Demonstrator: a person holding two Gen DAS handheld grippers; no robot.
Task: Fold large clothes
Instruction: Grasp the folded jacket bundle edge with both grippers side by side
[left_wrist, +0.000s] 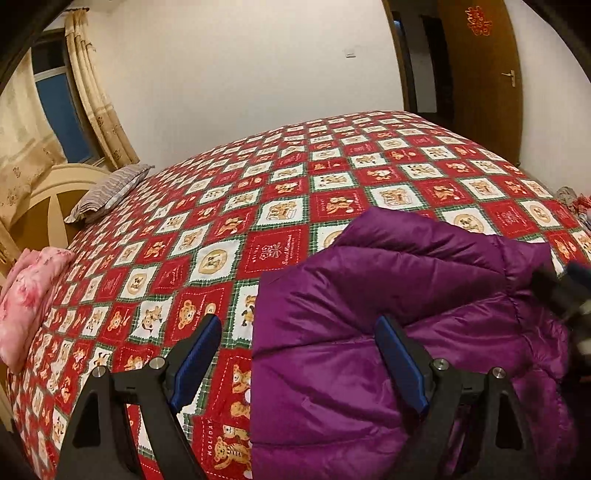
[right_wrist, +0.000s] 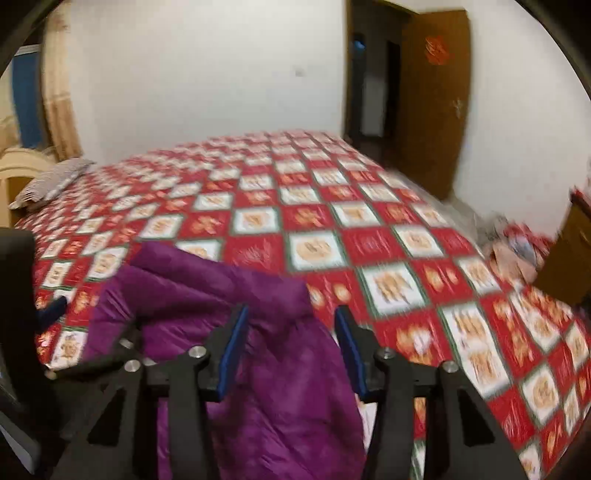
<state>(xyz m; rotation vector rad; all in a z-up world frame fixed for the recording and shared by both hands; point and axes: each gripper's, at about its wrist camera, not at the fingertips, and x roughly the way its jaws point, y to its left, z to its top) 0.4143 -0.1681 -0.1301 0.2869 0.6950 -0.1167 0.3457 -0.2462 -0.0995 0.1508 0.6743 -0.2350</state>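
Observation:
A purple puffer jacket (left_wrist: 388, 295) lies bunched at the near edge of the bed and also shows in the right wrist view (right_wrist: 266, 369). My left gripper (left_wrist: 299, 332) is open above the jacket's left edge, one finger over the bedspread, one over the jacket. My right gripper (right_wrist: 291, 325) is open above the jacket's right part, holding nothing. The right gripper shows blurred at the right edge of the left wrist view (left_wrist: 565, 291). The right wrist view is motion-blurred.
The bed carries a red, white and green teddy-bear bedspread (left_wrist: 295, 177). A striped pillow (left_wrist: 107, 192) and a pink folded cloth (left_wrist: 29, 295) lie at the left. A wooden door (left_wrist: 480, 74) stands at the back right. Clutter (right_wrist: 517, 243) sits beside the bed.

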